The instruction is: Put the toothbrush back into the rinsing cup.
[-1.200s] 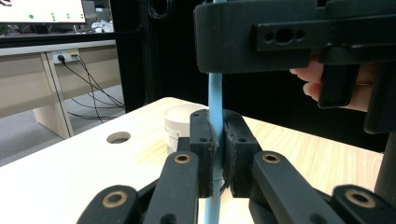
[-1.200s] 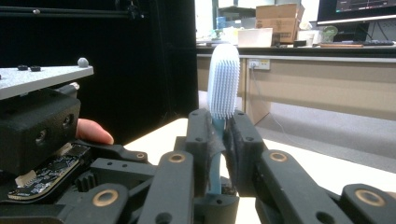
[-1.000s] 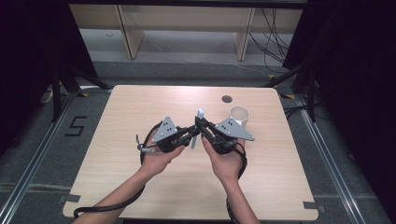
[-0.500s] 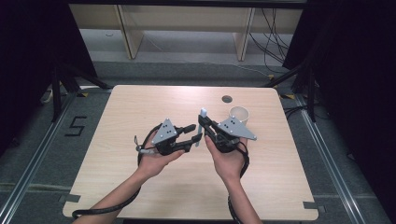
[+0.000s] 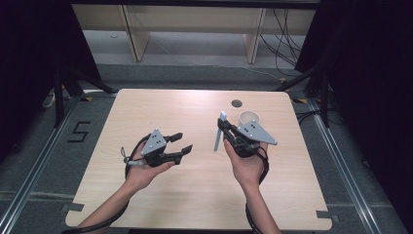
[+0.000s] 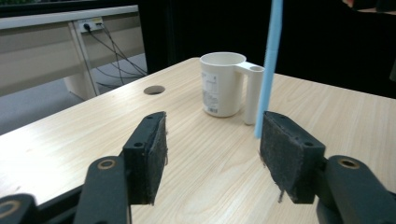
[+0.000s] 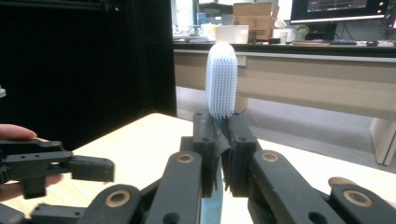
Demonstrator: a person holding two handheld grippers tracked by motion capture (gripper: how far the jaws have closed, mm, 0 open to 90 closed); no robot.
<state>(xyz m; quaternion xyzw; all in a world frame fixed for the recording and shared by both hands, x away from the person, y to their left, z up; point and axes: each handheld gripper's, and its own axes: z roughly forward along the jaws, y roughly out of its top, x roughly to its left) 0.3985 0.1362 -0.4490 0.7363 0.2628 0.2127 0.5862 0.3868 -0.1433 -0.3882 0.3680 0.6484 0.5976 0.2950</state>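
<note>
In the right gripper view, a light blue toothbrush (image 7: 222, 86) stands with its white bristle head up, and my right gripper (image 7: 221, 135) is shut on its neck. From above, the toothbrush (image 5: 216, 140) hangs from the right gripper (image 5: 225, 127) over the middle of the table. Its handle (image 6: 271, 65) crosses the left gripper view just beyond the right pad (image 6: 289, 158). My left gripper (image 5: 181, 142) is open and empty, a hand's width left of the brush. A white cup (image 5: 249, 118) with a tube-shaped handle (image 6: 252, 93) stands behind the right gripper.
A round cable hole (image 5: 236, 103) lies in the wooden table (image 5: 160, 107) just beyond the cup. Shelving and cables stand on the floor past the far edge. The left gripper (image 7: 56, 165) also shows at the left of the right gripper view.
The two grippers were together at the brush; the left one has drawn back to the left, open, while the right one keeps the brush and has shifted slightly right.
</note>
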